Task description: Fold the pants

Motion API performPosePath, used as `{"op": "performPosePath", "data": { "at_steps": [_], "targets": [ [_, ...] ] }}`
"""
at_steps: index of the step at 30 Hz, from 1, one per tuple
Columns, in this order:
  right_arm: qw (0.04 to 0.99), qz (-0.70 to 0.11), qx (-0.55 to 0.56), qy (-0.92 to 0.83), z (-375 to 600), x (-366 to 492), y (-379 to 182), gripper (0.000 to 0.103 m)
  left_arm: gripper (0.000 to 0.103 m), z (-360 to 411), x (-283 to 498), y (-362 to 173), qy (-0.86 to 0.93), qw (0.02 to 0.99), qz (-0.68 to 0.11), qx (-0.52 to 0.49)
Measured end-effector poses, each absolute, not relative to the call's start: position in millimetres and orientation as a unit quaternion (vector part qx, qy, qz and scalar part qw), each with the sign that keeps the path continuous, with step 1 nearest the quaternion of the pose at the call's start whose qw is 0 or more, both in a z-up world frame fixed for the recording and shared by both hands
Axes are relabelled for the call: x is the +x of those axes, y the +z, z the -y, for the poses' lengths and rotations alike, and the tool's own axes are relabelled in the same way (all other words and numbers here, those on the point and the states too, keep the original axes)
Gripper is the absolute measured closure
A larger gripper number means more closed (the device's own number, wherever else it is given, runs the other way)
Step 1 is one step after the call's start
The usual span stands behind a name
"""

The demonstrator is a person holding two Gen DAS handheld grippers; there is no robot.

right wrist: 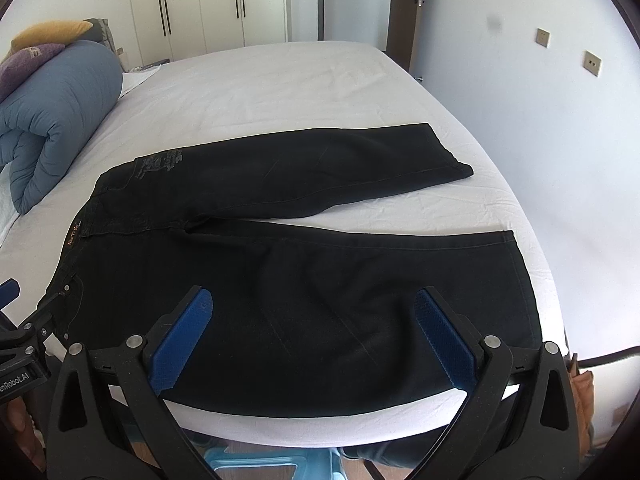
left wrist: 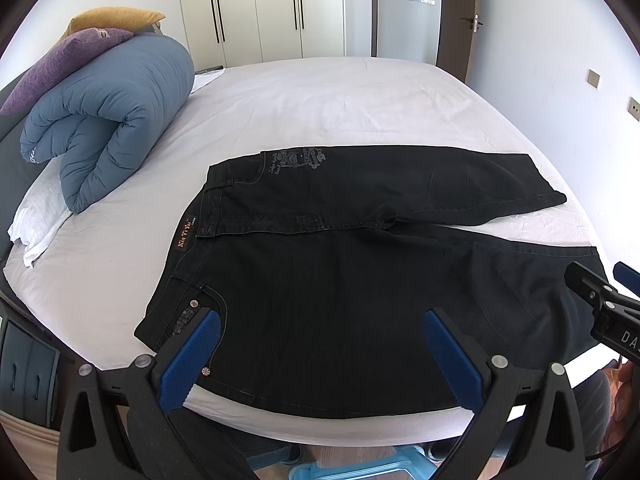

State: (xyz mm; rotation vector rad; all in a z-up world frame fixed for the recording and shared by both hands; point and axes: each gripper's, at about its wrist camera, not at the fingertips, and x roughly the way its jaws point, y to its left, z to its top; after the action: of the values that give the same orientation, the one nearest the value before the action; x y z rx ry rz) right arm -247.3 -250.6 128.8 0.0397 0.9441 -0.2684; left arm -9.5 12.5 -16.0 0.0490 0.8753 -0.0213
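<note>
While spread flat, black pants [left wrist: 340,272] on bed [left wrist: 320,100], both grippers agape.

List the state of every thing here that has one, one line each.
Pants: unfolded, flat on the bed, legs spread apart.
Left gripper: open, over the pants.
Right gripper: open, over the pants.
Blue duvet: rolled up.
Wardrobe doors: closed.

Left gripper [left wrist: 322,326] jaws spread wide, empty; right gripper [right wrist: 314,304] same, both side by side.
</note>
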Motion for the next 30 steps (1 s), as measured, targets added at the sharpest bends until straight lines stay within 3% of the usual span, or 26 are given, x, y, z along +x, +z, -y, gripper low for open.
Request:
{"op": "performPosePath", "data": {
  "at_steps": [30],
  "targets": [
    [0.877, -0.468, 0.014, -0.113, 244.5, -238.0, 115.1, 0.0, 0.0, -9.3, -1.2, -26.0, -0.002, 0.905, -0.424, 0.035]
  ]
}}
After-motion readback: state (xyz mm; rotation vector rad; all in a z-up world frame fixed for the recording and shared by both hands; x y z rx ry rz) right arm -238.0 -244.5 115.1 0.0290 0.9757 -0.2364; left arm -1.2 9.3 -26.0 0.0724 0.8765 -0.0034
